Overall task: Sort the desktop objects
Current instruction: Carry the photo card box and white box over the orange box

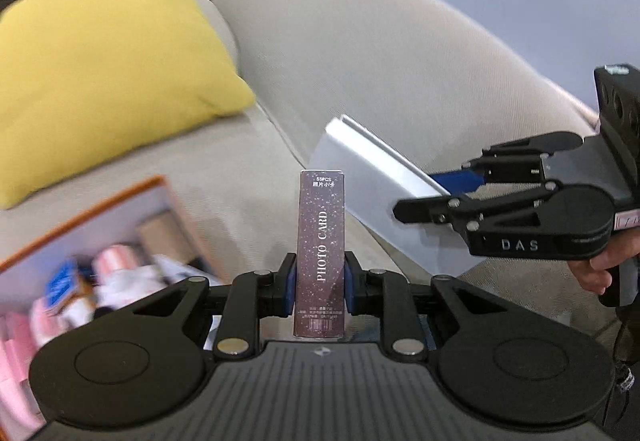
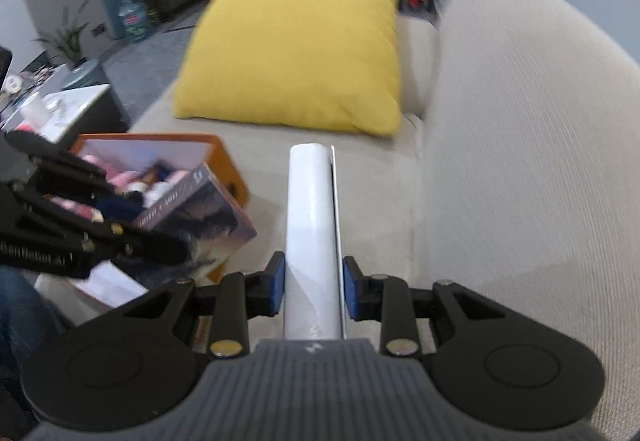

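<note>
My left fingers (image 1: 320,287) are clamping a purple box marked PHOTO CARD (image 1: 320,253), their blue pads pressing its two narrow sides so that it is standing upright between them, above the sofa seat (image 1: 224,169). My right fingers (image 2: 313,289) are gripping a white box (image 2: 312,237) the same way, its long body pointing away from me over the same seat. From the left wrist view, that white box (image 1: 368,177) is tilting in the air to the right of the purple one, with the right gripper (image 1: 424,197) closed on its end and a hand (image 1: 600,269) showing behind it. From the right wrist view, the left gripper (image 2: 160,237) is reaching in at the left with the purple box (image 2: 200,209) in its grasp. Below it, an orange-rimmed box (image 2: 224,157) full of blurred pink and white things is sitting on the sofa. Farther back a yellow cushion (image 2: 296,49) is leaning against the sofa's pale backrest (image 2: 520,121).
</note>
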Tool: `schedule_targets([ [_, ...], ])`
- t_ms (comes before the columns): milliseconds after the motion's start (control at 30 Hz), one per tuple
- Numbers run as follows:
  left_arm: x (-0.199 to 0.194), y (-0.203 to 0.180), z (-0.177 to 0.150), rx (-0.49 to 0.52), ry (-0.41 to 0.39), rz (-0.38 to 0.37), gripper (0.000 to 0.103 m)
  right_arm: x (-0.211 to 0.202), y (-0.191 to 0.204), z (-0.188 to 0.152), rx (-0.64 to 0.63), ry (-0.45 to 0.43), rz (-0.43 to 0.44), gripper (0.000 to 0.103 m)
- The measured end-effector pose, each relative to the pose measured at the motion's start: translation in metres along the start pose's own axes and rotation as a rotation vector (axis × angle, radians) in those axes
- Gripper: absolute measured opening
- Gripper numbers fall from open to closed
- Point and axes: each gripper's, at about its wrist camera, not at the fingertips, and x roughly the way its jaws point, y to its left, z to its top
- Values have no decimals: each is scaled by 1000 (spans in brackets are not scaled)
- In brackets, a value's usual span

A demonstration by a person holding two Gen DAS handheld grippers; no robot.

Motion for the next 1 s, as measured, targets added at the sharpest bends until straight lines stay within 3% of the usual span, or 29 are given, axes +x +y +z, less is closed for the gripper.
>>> schedule_targets([
  [233,-75,42,-30,-61,-72,105,26,-4,62,26,-162,-19,106,31],
  [500,-124,102,-80,-197,-62,255,26,12,148,49,-420,11,281,31],
  [833,-131,147,-122,-300,-17,273,26,89,223,50,-782,224,430,31],
  [967,-132,152,-128,-310,-21,251,26,121,235,54,-865,335,515,31],
  [1000,-131,153,-128,-313,-21,245,26,127,236,54,-810,355,493,31],
])
